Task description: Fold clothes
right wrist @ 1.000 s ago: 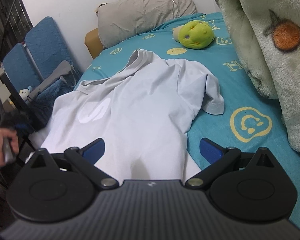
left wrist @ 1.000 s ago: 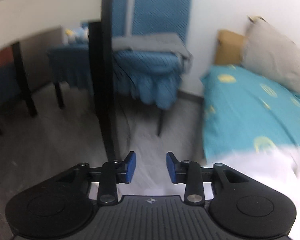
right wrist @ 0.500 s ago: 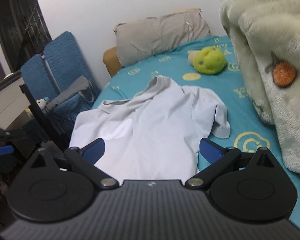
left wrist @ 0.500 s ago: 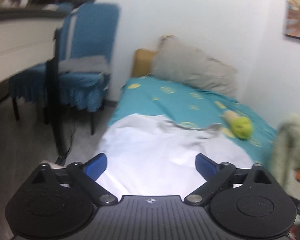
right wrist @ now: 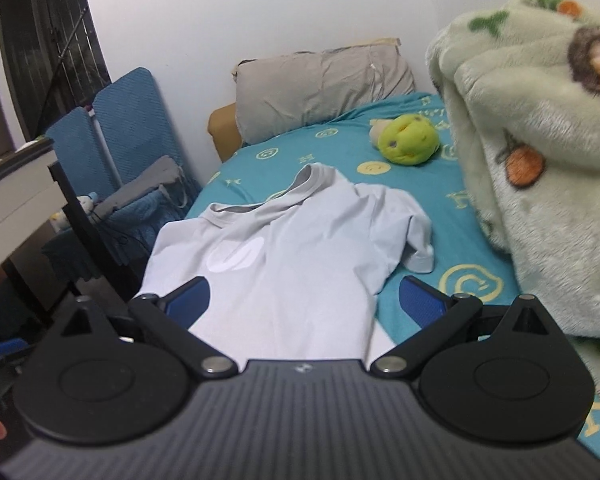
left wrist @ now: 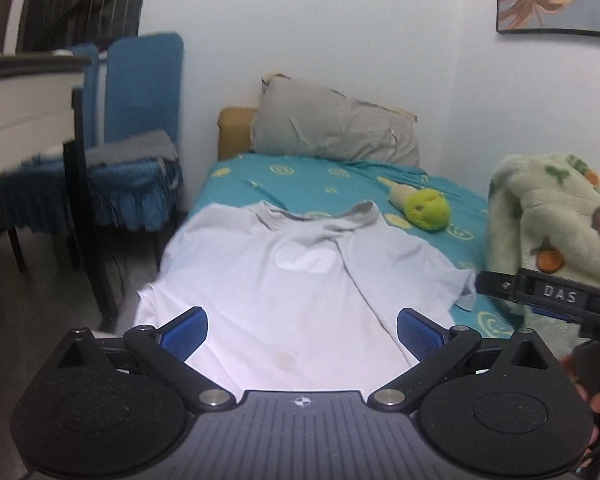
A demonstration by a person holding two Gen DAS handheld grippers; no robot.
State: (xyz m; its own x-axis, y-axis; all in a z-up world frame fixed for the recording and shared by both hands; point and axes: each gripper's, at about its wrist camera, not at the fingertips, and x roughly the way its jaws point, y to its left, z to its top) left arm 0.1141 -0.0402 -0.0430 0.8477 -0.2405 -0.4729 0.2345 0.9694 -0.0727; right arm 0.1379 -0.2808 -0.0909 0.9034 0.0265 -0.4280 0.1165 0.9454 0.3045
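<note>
A white T-shirt (left wrist: 300,292) lies spread face up on the teal bed sheet (left wrist: 332,184), collar towards the pillow, hem hanging over the near edge. It also shows in the right wrist view (right wrist: 284,264). My left gripper (left wrist: 302,330) is open and empty, held above the shirt's lower part. My right gripper (right wrist: 306,300) is open and empty, also over the lower part of the shirt. The right gripper's body shows at the right edge of the left wrist view (left wrist: 556,296).
A grey pillow (left wrist: 336,124) lies at the head of the bed. A green plush toy (left wrist: 426,210) lies beside the shirt's collar. A fluffy green blanket (right wrist: 540,152) is piled on the right. Blue chairs (left wrist: 140,132) and a white table (left wrist: 20,108) stand left of the bed.
My left gripper swung from the floor and chairs round to the bed and opened wide. My right gripper pulled back and rose a little, staying open.
</note>
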